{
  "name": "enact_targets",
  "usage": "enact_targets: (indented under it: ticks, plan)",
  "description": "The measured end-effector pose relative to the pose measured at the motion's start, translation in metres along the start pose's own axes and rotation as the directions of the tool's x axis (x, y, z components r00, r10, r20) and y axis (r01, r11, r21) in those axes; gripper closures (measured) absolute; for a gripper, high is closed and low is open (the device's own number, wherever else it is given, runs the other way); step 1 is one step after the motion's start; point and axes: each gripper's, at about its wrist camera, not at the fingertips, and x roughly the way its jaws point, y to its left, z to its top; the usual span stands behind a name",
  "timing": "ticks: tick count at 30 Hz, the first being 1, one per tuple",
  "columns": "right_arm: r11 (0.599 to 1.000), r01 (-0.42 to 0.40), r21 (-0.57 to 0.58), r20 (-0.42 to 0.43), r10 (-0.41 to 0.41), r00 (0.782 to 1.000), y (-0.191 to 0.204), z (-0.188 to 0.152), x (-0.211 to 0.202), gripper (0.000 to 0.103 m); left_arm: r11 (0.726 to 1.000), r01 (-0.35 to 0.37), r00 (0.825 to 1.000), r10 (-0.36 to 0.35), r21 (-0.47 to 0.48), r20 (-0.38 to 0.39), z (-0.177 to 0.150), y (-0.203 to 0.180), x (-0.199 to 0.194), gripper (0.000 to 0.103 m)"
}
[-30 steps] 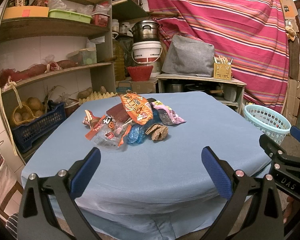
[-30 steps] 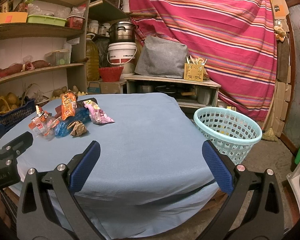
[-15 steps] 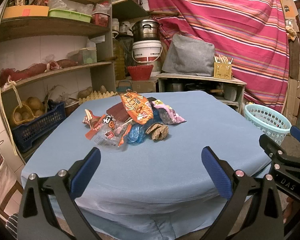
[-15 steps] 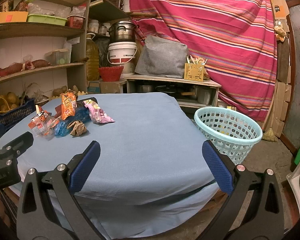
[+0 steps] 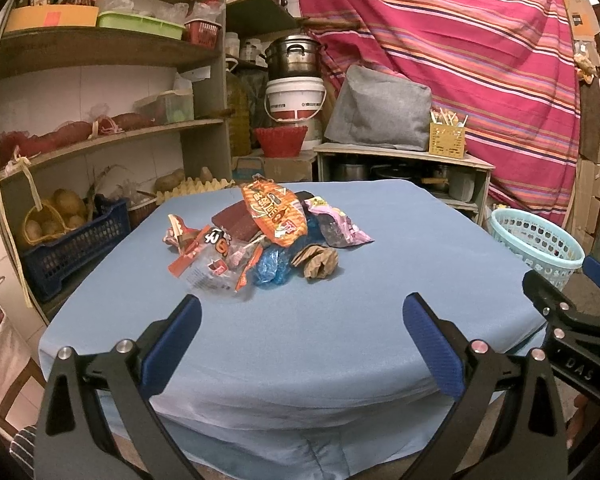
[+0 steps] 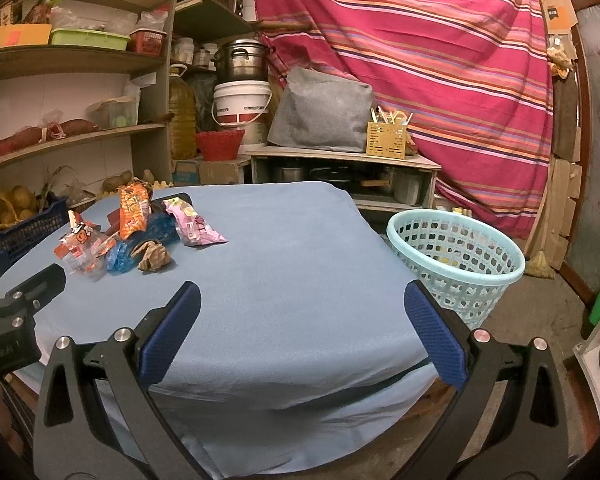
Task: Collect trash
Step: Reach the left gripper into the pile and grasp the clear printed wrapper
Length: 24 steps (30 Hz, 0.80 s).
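A heap of trash (image 5: 260, 246) lies on the blue-covered table (image 5: 340, 312): an orange snack bag (image 5: 272, 216), a pink wrapper (image 5: 338, 226), a crumpled blue bag (image 5: 272, 268), a brown paper wad (image 5: 318, 262) and a clear red-printed wrapper (image 5: 204, 258). The right wrist view shows the same heap (image 6: 132, 236) at the left. A light blue laundry-style basket (image 6: 456, 256) stands on the floor right of the table. My left gripper (image 5: 300, 328) is open, short of the heap, holding nothing. My right gripper (image 6: 300, 314) is open over the table's near edge, empty.
Wooden shelves (image 5: 100, 136) with crates, baskets and potatoes line the left wall. A low cabinet (image 5: 400, 168) with pots, a grey cover and a white bucket stands behind the table. A striped pink cloth (image 5: 480, 60) hangs at the back.
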Motion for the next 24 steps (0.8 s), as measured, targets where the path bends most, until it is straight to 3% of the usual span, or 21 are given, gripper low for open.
enact_targets:
  ticks: [10, 21, 24]
  plan:
    - [0.999, 0.019, 0.038, -0.045, -0.018, 0.999, -0.009, 0.008, 0.016, 0.004, 0.999, -0.051, 0.999, 0.051, 0.012, 0.018, 0.003, 0.01, 0.017, 0.005]
    - [0.999, -0.032, 0.039, -0.118, 0.036, 0.992, 0.003, 0.029, 0.054, 0.004, 0.997, -0.06, 0.997, 0.059, -0.04, -0.043, 0.021, 0.042, 0.042, 0.005]
    - [0.996, -0.069, 0.051, -0.101, 0.074, 0.992, 0.008, 0.04, 0.062, 0.004, 0.997, -0.051, 0.997, 0.048, -0.056, -0.064, 0.026, 0.051, 0.049, 0.005]
